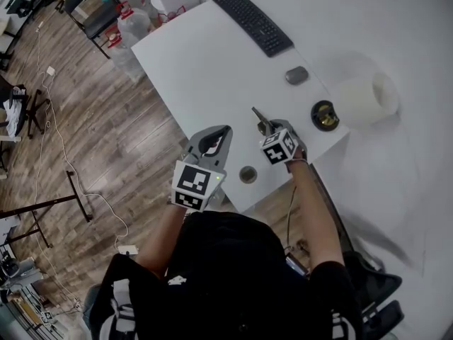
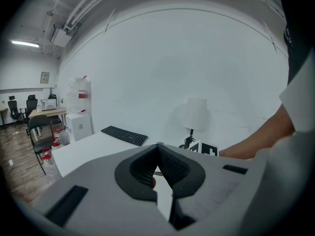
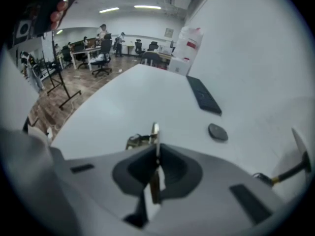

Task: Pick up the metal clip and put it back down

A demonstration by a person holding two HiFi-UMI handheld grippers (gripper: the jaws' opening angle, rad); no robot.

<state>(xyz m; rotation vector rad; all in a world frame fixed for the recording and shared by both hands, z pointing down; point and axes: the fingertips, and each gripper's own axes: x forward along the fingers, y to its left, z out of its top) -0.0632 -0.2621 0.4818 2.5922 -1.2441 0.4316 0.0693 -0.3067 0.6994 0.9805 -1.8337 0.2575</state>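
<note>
The metal clip [image 1: 260,117] is a small silvery piece pinched in my right gripper [image 1: 267,127], which is shut on it above the near right part of the white table [image 1: 205,69]. In the right gripper view the clip [image 3: 140,140] sticks out past the closed jaws [image 3: 156,147], clear of the tabletop. My left gripper [image 1: 219,136] hangs at the table's near edge, left of the right one. Its jaws meet in the left gripper view [image 2: 158,147] with nothing between them.
A black keyboard [image 1: 253,21] lies at the far side and a grey mouse [image 1: 296,75] nearer. A lamp with a white shade [image 1: 366,98] and round base [image 1: 325,115] stands at the right edge. A small round disc [image 1: 248,174] sits by the near edge. Water bottles [image 1: 131,20] stand on the floor.
</note>
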